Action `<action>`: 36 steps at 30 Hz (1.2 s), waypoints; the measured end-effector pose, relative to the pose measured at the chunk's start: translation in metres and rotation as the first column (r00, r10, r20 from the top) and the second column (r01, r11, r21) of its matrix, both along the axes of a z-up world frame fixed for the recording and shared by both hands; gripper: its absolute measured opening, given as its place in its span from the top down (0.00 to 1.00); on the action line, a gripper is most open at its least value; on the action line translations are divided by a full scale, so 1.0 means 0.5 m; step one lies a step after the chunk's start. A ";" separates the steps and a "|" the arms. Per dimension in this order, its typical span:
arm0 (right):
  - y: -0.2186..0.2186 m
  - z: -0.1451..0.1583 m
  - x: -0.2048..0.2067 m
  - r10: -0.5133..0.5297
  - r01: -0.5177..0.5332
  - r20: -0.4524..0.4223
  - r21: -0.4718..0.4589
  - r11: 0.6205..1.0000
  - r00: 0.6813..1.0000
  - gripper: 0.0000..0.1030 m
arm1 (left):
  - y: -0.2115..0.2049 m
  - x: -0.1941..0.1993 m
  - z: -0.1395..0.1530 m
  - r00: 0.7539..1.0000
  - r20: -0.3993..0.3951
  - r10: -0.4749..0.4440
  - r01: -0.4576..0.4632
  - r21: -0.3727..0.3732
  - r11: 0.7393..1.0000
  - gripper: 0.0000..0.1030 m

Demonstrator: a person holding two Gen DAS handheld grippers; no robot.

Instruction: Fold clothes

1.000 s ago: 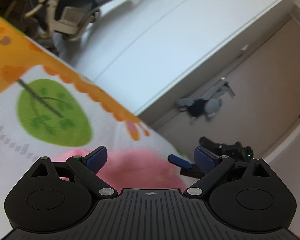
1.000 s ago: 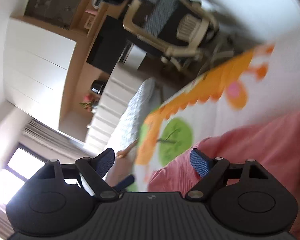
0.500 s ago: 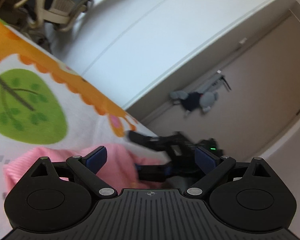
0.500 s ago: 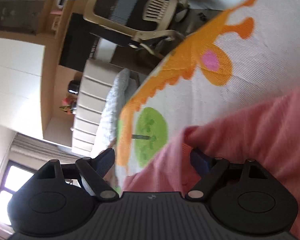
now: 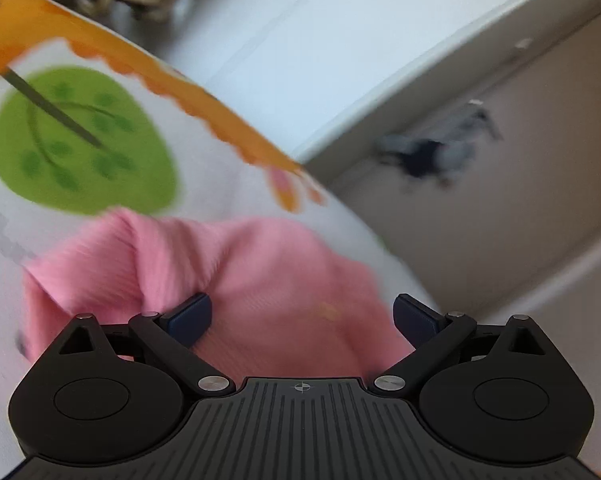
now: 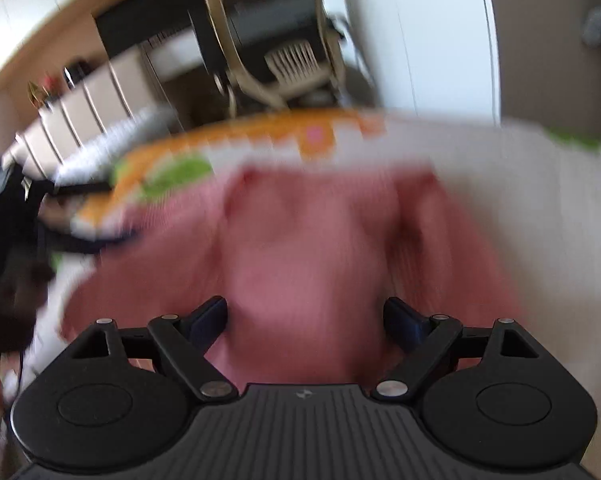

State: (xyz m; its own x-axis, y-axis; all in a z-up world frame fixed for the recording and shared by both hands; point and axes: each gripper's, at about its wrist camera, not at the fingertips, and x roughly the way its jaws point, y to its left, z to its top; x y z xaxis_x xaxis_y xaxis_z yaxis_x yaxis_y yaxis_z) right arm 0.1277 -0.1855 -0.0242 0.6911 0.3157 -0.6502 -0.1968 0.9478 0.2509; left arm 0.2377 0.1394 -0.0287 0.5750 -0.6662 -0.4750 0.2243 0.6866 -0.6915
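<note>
A pink ribbed garment (image 5: 220, 272) lies bunched on a white sheet printed with a green tree and orange border (image 5: 80, 140). My left gripper (image 5: 302, 318) is open just over the garment, its blue pads (image 5: 190, 316) wide apart with pink cloth between and under them. In the right wrist view the same pink garment (image 6: 300, 248) spreads out, blurred by motion. My right gripper (image 6: 304, 322) is open above it, pads spread wide. The other gripper's dark body (image 6: 4, 196) shows at the left edge.
The sheet's edge drops off to a pale floor and beige wall, where a grey-and-navy stuffed toy (image 5: 436, 152) lies. A beige office chair (image 6: 276, 40), a dark desk and a row of drawers (image 6: 80, 108) stand beyond the sheet.
Both views have swung. The left gripper has come lower over the pink garment, and the right gripper is out of its view. The right view turned to face the garment squarely.
</note>
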 end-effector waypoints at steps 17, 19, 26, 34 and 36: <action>-0.101 0.049 -0.070 -0.202 0.228 0.150 -0.184 0.956 0.968 0.27 | 0.030 -0.176 0.039 0.986 0.166 -0.002 -0.077 0.467 0.881 0.03; -0.106 0.035 -0.069 -0.171 0.191 0.119 -0.187 0.964 0.978 0.30 | 0.052 -0.166 0.027 0.988 0.144 0.062 -0.121 0.447 0.886 0.05; -0.064 0.003 -0.034 -0.028 0.070 0.119 -0.368 0.927 0.993 0.35 | 0.036 -0.162 0.008 0.992 0.094 0.089 -0.122 0.454 0.883 0.28; -0.145 0.028 0.005 -0.193 0.248 0.160 -0.495 0.833 0.968 0.43 | -0.025 -0.228 0.011 0.999 0.049 -0.019 -0.003 0.419 0.908 0.28; -0.130 0.063 -0.016 -0.186 0.250 0.190 -0.409 0.878 0.964 0.43 | -0.030 -0.240 0.016 0.998 0.059 0.007 -0.032 0.439 0.898 0.23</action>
